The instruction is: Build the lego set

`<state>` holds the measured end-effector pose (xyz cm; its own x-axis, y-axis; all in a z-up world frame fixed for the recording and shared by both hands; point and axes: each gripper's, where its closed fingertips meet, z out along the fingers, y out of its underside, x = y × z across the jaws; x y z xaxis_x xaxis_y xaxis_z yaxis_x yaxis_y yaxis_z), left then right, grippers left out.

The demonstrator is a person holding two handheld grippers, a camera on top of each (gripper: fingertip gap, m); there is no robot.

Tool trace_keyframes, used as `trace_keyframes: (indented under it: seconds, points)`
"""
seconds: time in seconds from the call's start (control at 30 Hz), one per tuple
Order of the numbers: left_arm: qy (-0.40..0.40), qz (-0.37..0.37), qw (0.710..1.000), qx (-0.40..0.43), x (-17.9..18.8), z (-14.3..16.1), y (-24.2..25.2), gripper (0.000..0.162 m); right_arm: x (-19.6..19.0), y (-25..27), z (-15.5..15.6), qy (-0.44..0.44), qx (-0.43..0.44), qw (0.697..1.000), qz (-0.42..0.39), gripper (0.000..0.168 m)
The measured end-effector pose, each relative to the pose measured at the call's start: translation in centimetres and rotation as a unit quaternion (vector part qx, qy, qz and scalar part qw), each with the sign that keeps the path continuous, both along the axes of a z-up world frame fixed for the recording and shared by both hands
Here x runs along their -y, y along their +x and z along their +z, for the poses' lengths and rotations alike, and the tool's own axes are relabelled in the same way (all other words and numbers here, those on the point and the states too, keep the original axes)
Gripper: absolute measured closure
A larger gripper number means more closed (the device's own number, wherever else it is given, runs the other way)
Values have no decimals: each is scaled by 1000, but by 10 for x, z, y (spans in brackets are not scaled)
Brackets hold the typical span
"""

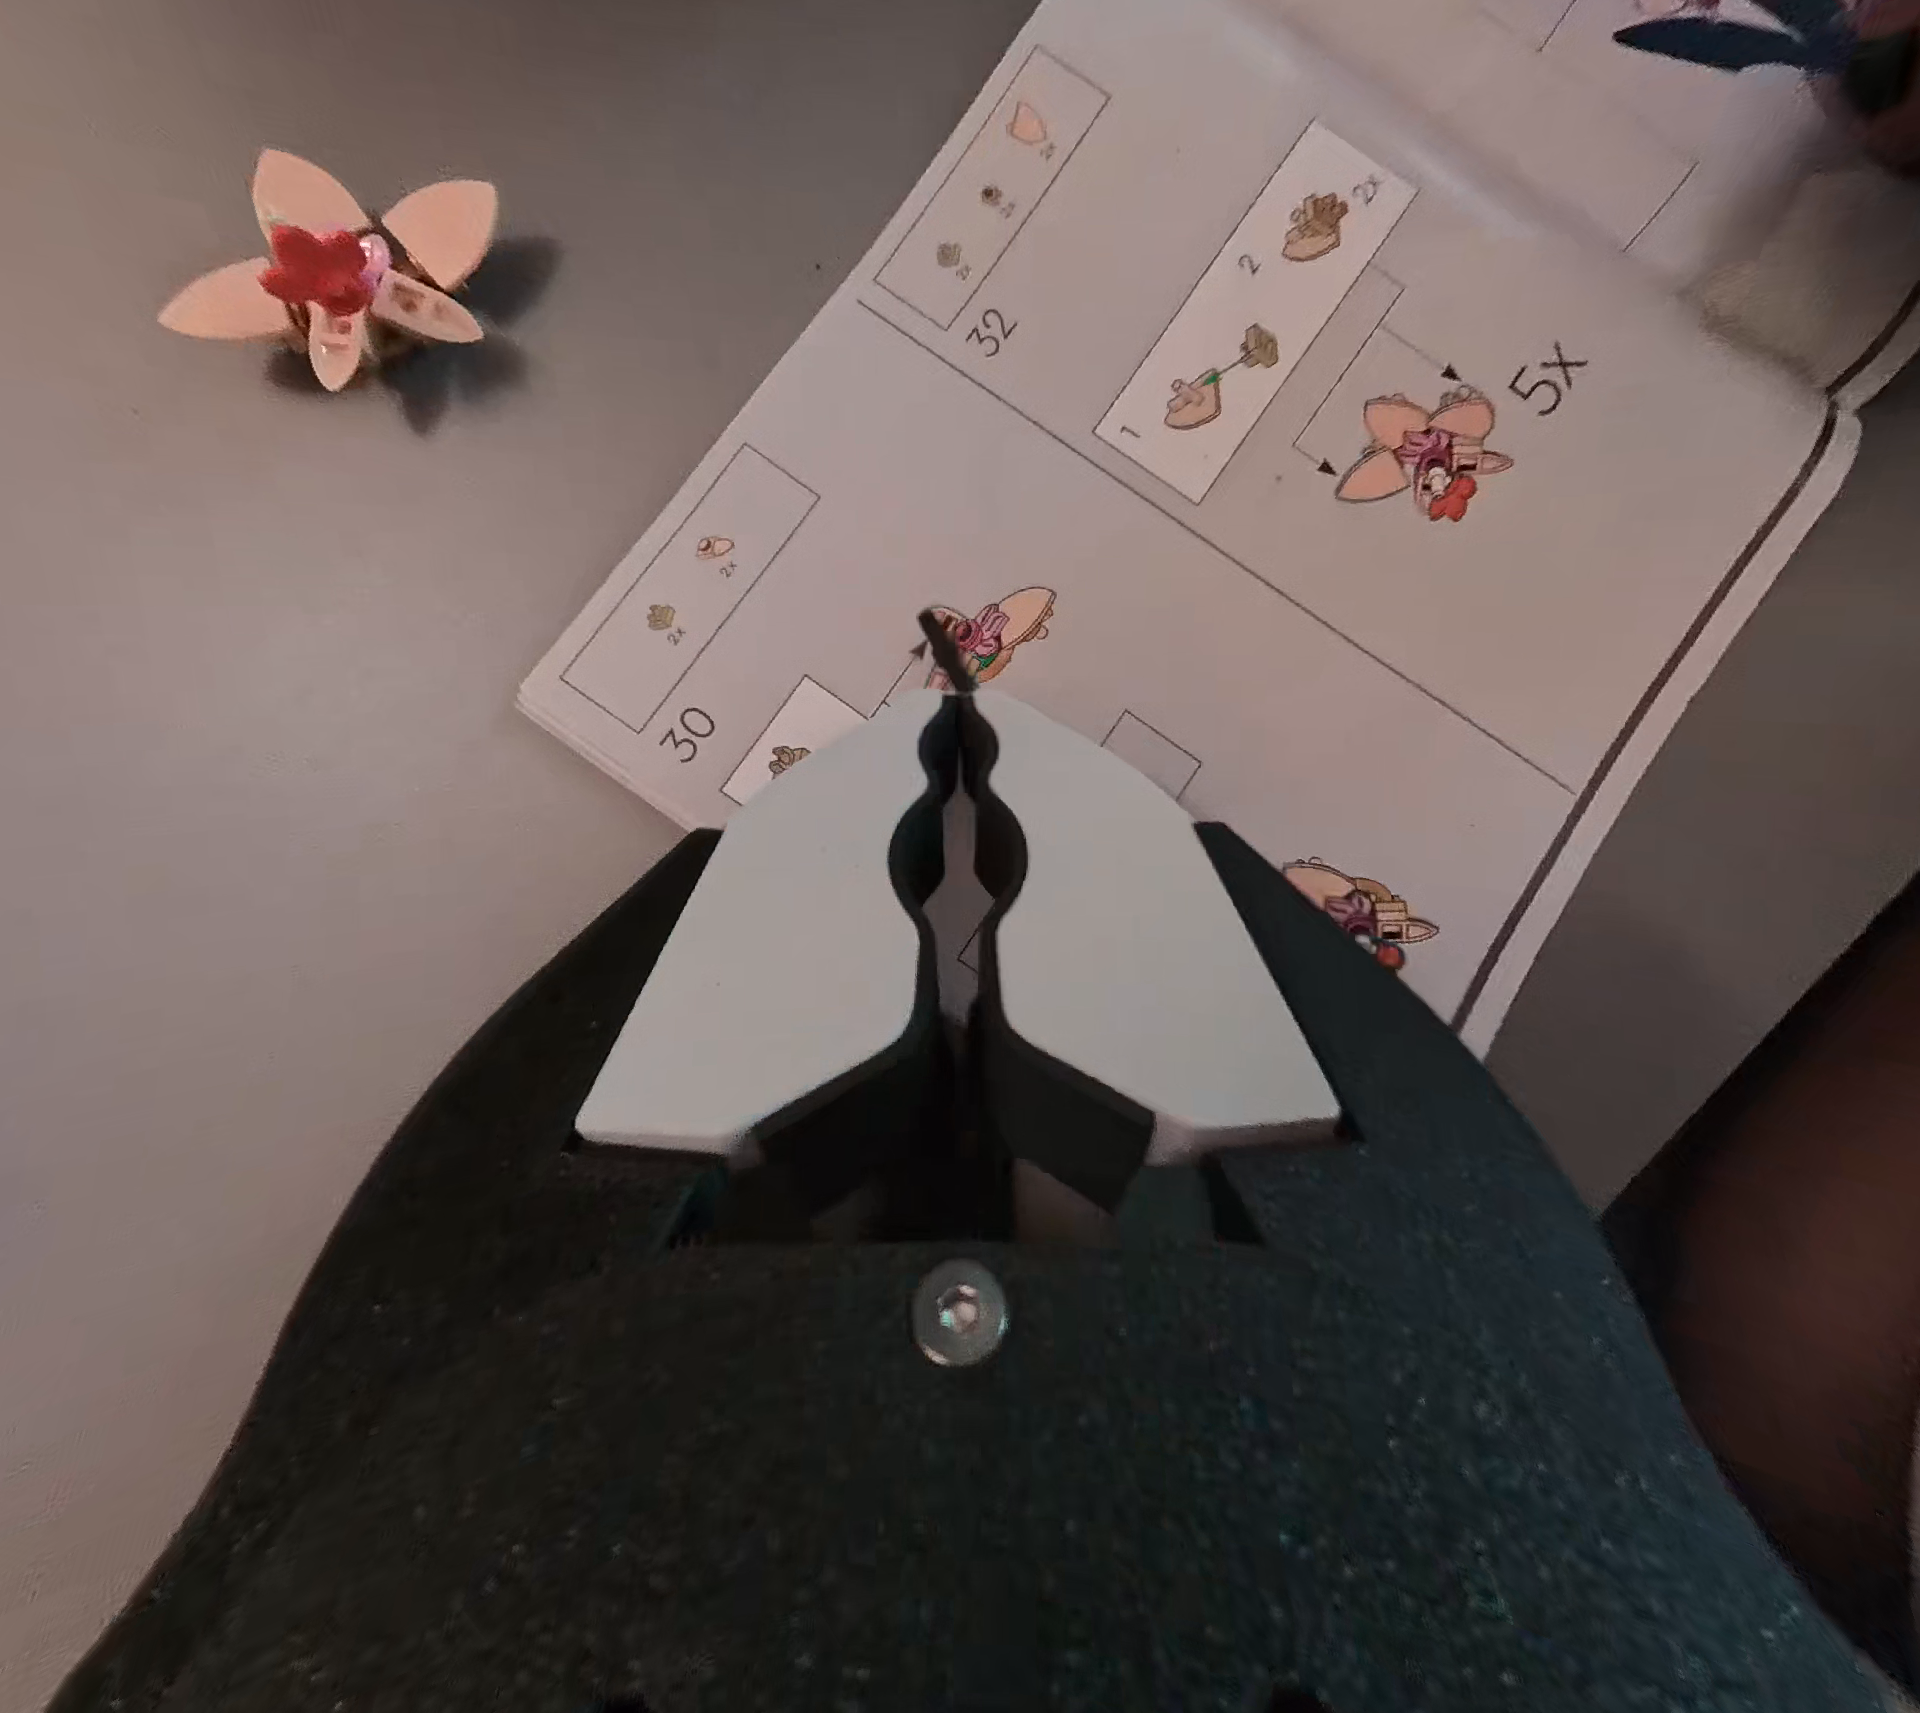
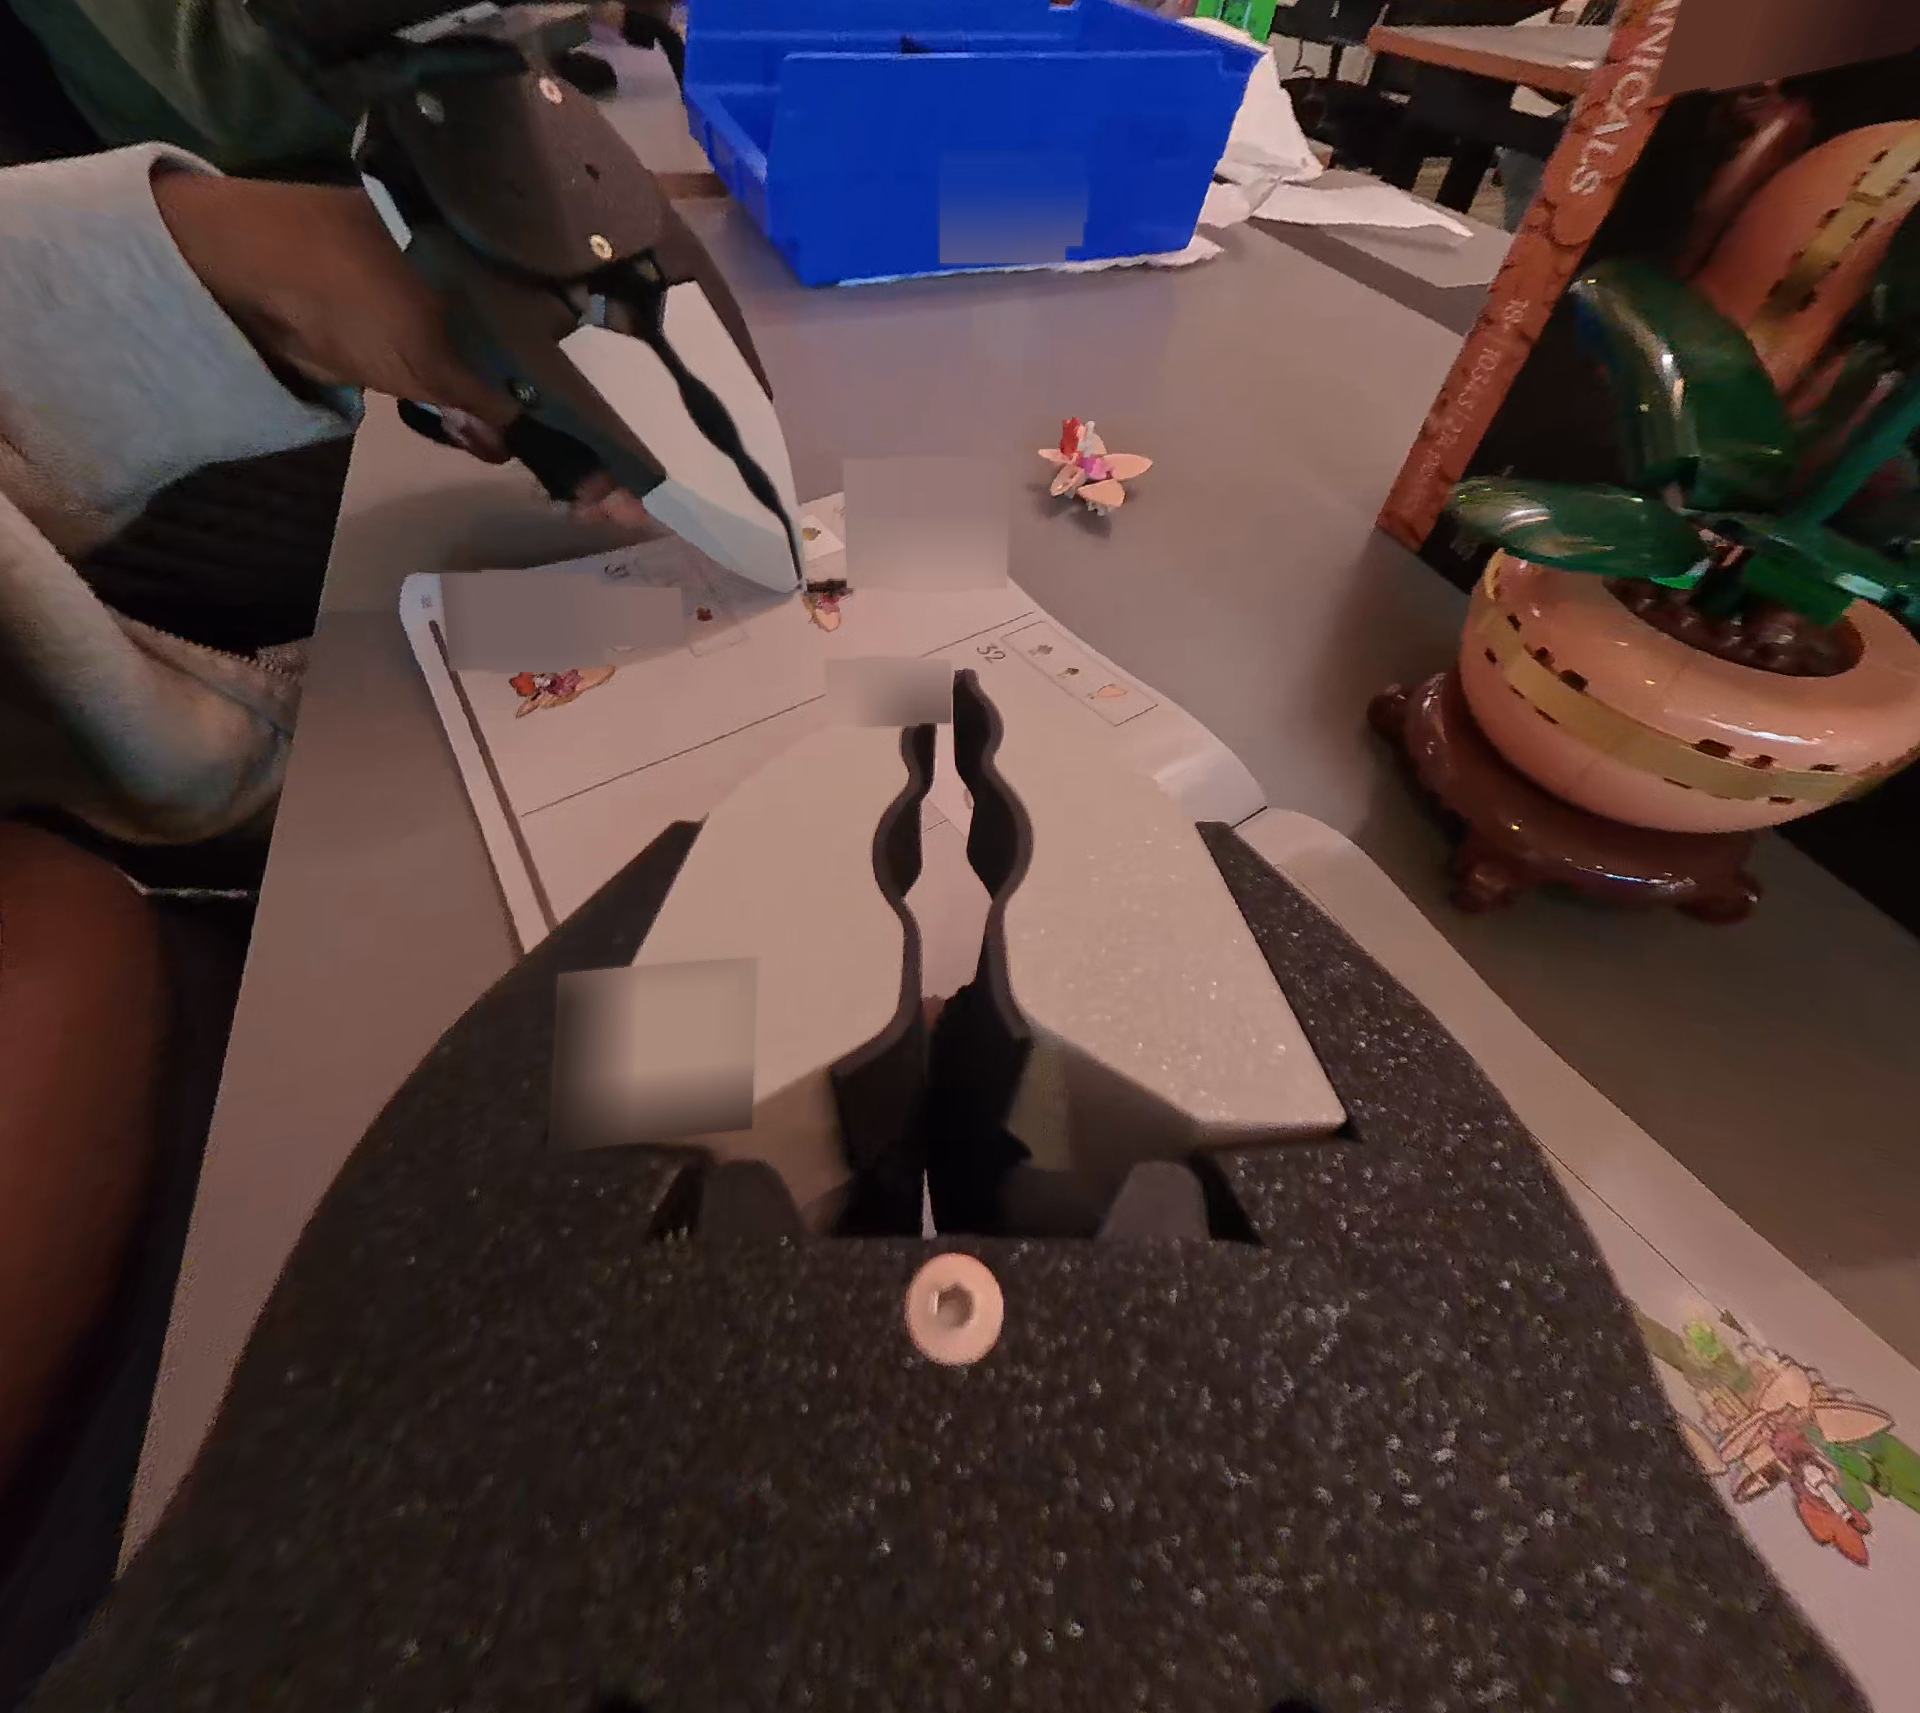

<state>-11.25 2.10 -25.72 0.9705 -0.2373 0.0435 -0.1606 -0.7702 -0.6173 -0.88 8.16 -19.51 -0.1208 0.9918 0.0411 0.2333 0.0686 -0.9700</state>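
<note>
My left gripper [image 1: 951, 699] is shut on a thin black piece [image 1: 943, 650] that sticks out past its tips, low over the open instruction booklet [image 1: 1195, 624]. The right wrist view shows this gripper [image 2: 795, 577] with its tips down at the page. A built flower [image 1: 332, 271] with pale pink petals and a red centre lies on the grey table left of the booklet; it also shows in the right wrist view [image 2: 1091, 468]. My right gripper [image 2: 943, 707] hovers over the booklet's near half, its fingers together with only a slit between them and nothing visible in them.
A blue bin [image 2: 935, 136] stands at the back of the table with white paper [image 2: 1278, 146] beside it. A built plant in a pink pot [image 2: 1662, 707] and the upright set box [image 2: 1558, 209] stand on the right. A person's sleeve [image 2: 125, 375] fills the left.
</note>
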Motion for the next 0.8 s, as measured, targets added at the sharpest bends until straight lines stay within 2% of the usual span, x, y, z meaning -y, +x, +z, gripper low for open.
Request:
trace_keyframes:
  seconds: [0.2, 0.3, 0.4, 0.5, 0.63, 0.8]
  points:
    - [-4, 1, 1000, -9, -1, 3, -3, 162, 6, 3, 6, -14, -16, 1000, 9, 164]
    - [27, 0, 1000, 4, -11, 16, 6, 156, 6, 5, 6, -5, -24, 1000, 4, 163]
    - [23, -12, 999, -33, -18, 11, 7, 150, 5, 5, 9, -3, -33, 999, -1, 163]
    - [11, -89, 994, -70, -15, 8, 12, 145, 6, 8, 12, -3, -43, 999, -1, 163]
    - [16, -224, 969, -104, -10, 21, 5, 142, 5, 10, 14, -10, -52, 999, -2, 163]
    - [-15, -330, 942, -50, -6, 21, 8, 145, 3, 11, 17, -17, -62, 998, -8, 162]
